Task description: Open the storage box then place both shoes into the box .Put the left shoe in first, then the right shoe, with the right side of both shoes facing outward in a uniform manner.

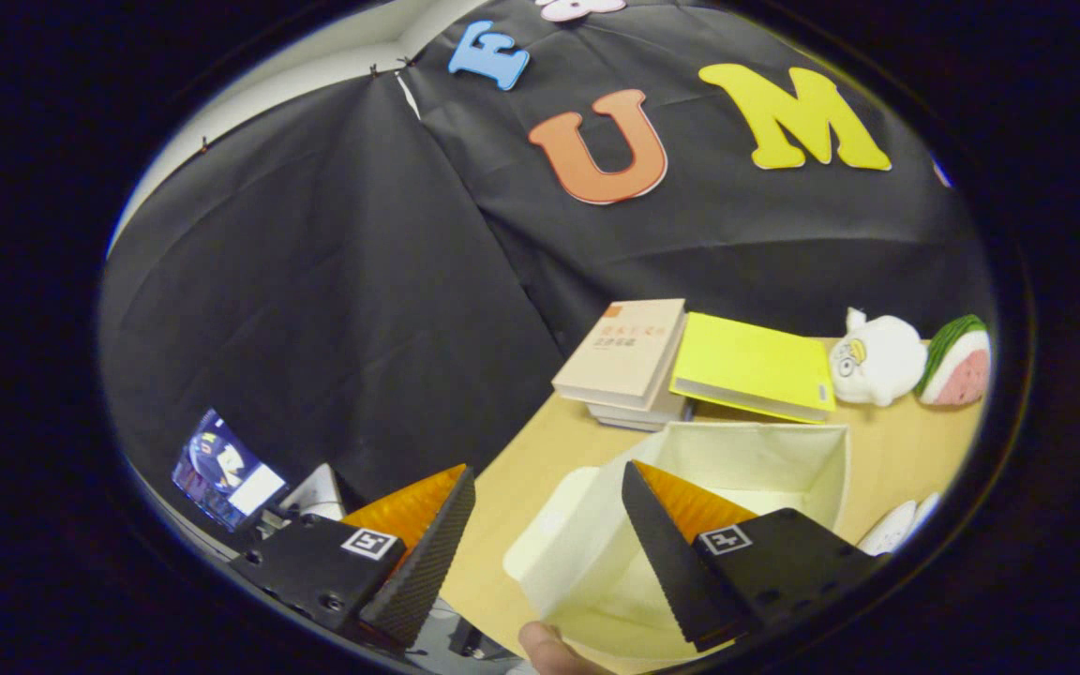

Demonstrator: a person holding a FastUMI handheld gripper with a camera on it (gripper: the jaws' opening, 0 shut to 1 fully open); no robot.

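Observation:
The cream fabric storage box [765, 455] stands open on the wooden table [540, 450], its inside bare as far as I can see. Its lid flap [563, 548] hangs out over the near side, lying between my fingers and partly behind one of them. My gripper [547, 471] is open, held above the box's near corner, with nothing pressed between the fingers. Past the box, beside the far finger, peeks part of a white shoe [896, 530]; the rest of it is hidden. A person's fingertip [549, 647] shows just below the flap.
Beyond the box lie a stack of books [624, 361] and a yellow book [751, 366] leaning on it. A white plush toy [877, 361] and a watermelon-slice toy [957, 361] sit farther along. A lit screen [221, 469] stands off the table's edge.

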